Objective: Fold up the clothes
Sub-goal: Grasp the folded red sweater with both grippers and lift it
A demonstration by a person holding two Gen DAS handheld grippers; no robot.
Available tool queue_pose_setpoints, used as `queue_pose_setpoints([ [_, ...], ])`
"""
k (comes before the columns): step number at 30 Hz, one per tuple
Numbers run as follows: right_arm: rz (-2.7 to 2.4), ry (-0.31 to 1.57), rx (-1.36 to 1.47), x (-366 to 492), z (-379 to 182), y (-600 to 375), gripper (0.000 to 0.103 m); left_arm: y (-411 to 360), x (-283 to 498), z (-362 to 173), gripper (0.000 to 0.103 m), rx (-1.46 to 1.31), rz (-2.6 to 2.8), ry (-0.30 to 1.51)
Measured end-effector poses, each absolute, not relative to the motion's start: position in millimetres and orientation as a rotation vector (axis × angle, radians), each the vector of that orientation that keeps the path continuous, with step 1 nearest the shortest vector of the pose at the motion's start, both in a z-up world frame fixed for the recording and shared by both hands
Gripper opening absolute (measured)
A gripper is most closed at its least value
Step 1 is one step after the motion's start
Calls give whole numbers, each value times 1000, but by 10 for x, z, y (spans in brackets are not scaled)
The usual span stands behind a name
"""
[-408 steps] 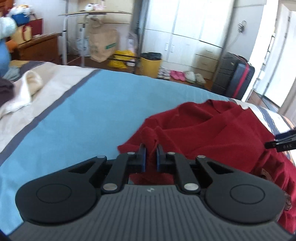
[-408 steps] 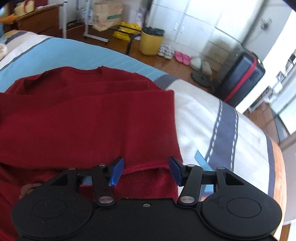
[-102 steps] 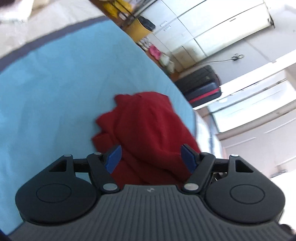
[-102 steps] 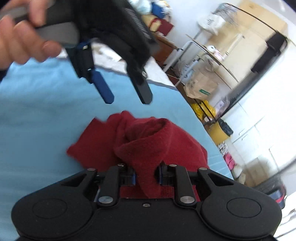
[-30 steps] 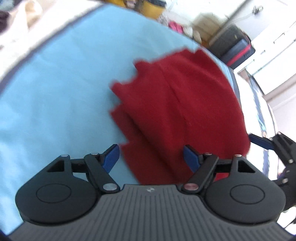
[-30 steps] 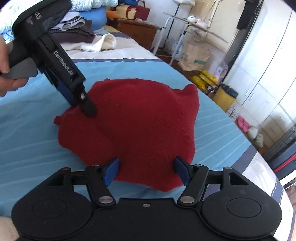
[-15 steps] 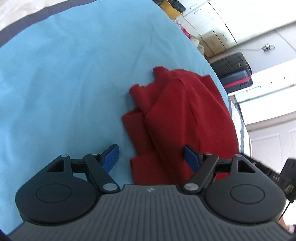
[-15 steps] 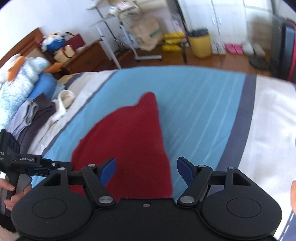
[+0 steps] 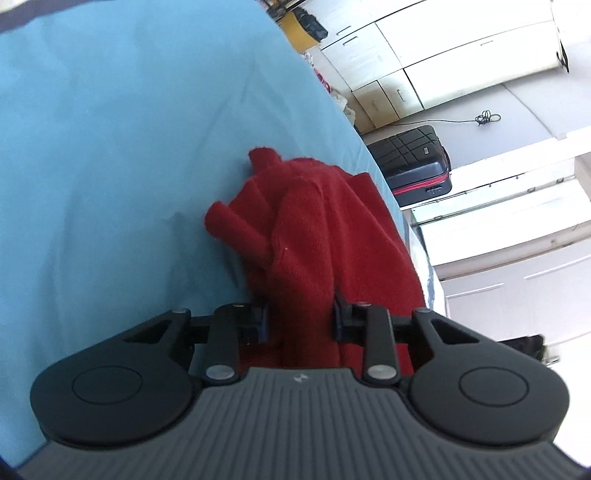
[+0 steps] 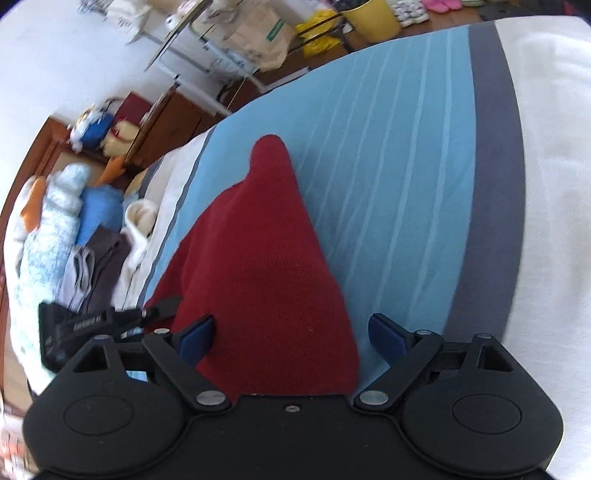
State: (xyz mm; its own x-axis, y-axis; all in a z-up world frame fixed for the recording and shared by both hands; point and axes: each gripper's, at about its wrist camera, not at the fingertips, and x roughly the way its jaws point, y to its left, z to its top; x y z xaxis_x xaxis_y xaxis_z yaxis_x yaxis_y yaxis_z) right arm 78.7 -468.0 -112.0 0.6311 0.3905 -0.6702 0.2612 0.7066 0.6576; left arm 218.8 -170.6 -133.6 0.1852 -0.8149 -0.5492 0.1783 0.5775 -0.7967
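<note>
A dark red sweater (image 9: pixel 325 229) lies folded into a thick bundle on the blue part of the bedspread (image 9: pixel 110 147). My left gripper (image 9: pixel 300 321) is closing on the bundle's near edge, and a raised fold of cloth fills the gap between its pads. In the right wrist view the sweater (image 10: pixel 258 258) runs away from me to a narrow tip. My right gripper (image 10: pixel 291 336) hovers over its near end with jaws opening wide; cloth lies between them but the pads do not touch it. The left gripper (image 10: pixel 110 321) shows at the sweater's left edge.
A black suitcase (image 9: pixel 413 162) and white wardrobes (image 9: pixel 388 55) stand past the bed. Stacked clothes and bedding (image 10: pixel 85 266) lie at the bed's left side. A wooden cabinet (image 10: pixel 166 118), a paper bag (image 10: pixel 258 26) and a yellow bin (image 10: pixel 369 14) are on the floor beyond.
My left gripper dropped closer to the sweater and its jaws went from wide apart to pinching a fold. My right gripper rolled and its jaws spread wider.
</note>
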Motion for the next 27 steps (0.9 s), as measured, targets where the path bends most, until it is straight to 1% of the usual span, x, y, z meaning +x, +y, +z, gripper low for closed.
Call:
queue_pose_setpoints([
  [2,80,901,792,856,-1104,-4560,93,-1723,2193,-1370,33,-673,-758,1189],
  [3,78,896,781,890,-1096,-4500,89,-1726,2200,-1403,41,-687,-746,1196],
  [4,72,899,732,911,-1065,-4444,83,-1728,2208,-1435,42,-701,-733,1203],
  [5,69,899,670,924,-1018,-4388,72,-1731,2215,-1468,41,-715,-721,1210],
  [6,74,891,617,921,-977,-4339,66,-1736,2221,-1492,35,-724,-714,1217],
  [7,77,878,566,900,-921,-4299,62,-1752,2222,-1473,26,-715,-738,1222],
  [8,81,865,523,858,-840,-4249,57,-1768,2214,-1439,24,-706,-747,1221],
  [9,85,851,481,816,-759,-4200,55,-1788,2184,-1355,23,-678,-758,1201],
  [13,99,794,313,647,-434,-4004,53,-1836,1992,-947,23,-589,-816,1087],
  [15,99,788,322,621,-347,-4045,53,-1878,1898,-795,23,-507,-822,1047],
  [18,93,790,319,629,-337,-4131,53,-1950,1879,-818,22,-473,-822,1065],
  [22,32,838,309,730,-512,-4159,55,-2093,1951,-992,23,-448,-774,1120],
  [25,6,856,335,757,-646,-4198,61,-2122,2013,-1057,25,-446,-768,1137],
  [27,-4,856,357,747,-680,-4245,67,-2084,2024,-1086,29,-458,-769,1147],
])
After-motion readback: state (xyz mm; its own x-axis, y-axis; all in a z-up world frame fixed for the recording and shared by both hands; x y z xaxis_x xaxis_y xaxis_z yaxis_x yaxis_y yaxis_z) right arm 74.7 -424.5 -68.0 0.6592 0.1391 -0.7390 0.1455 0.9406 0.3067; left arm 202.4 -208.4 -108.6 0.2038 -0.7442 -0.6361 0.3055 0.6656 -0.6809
